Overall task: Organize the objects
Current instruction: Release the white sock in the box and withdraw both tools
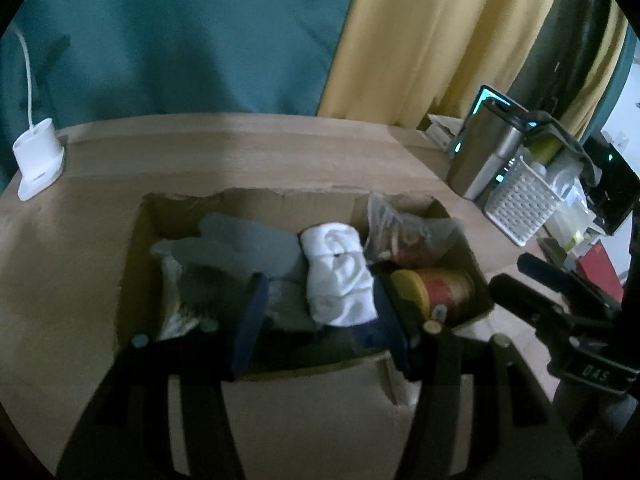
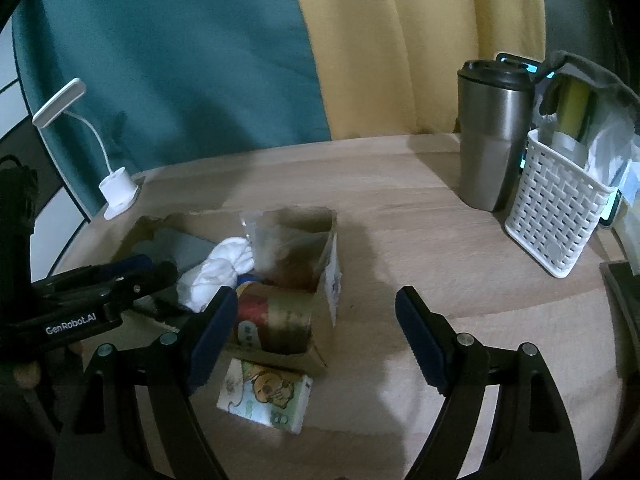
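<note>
An open cardboard box (image 1: 132, 248) sits on the wooden table (image 2: 400, 208). In it lie a white rolled cloth (image 1: 340, 272), grey cloths (image 1: 240, 244), a red can with a yellow lid (image 1: 436, 288) and a clear plastic bag (image 1: 404, 228). My left gripper (image 1: 320, 320) is open above the box's near side, its fingers either side of the white cloth without gripping it. My right gripper (image 2: 316, 336) is open and empty, just right of the box (image 2: 326, 280). A cartoon-printed tissue pack (image 2: 266, 398) lies on the table in front of the box.
A steel tumbler (image 2: 490, 136) and a white woven basket (image 2: 558, 216) with items stand at the right. A white desk lamp (image 2: 116, 188) stands at the back left. Teal and yellow curtains hang behind the table.
</note>
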The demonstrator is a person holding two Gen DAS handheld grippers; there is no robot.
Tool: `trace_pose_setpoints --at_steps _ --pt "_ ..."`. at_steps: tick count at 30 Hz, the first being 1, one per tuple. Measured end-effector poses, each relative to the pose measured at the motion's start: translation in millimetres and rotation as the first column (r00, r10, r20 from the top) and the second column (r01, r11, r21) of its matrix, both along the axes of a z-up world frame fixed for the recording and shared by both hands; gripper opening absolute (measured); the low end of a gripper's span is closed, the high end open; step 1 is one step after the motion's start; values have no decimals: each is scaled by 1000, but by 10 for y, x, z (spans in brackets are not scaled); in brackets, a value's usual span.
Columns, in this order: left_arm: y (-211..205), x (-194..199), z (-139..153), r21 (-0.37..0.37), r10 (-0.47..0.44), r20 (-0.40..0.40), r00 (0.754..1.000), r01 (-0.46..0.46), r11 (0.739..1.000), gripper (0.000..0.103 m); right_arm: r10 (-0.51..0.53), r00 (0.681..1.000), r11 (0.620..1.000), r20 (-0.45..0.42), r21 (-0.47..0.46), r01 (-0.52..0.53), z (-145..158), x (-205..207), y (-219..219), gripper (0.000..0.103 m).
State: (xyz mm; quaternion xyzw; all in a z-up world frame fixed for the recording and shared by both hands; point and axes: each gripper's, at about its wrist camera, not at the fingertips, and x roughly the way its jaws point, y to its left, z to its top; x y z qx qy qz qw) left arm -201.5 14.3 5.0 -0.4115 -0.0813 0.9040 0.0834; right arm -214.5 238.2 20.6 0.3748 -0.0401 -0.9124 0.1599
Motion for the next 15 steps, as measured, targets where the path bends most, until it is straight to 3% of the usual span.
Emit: trace_pose_setpoints --at_steps 15 --pt "-91 216 19 7 2 -14 1000 -2 1000 57 15 1000 1000 -7 17 -15 26 201 -122 84"
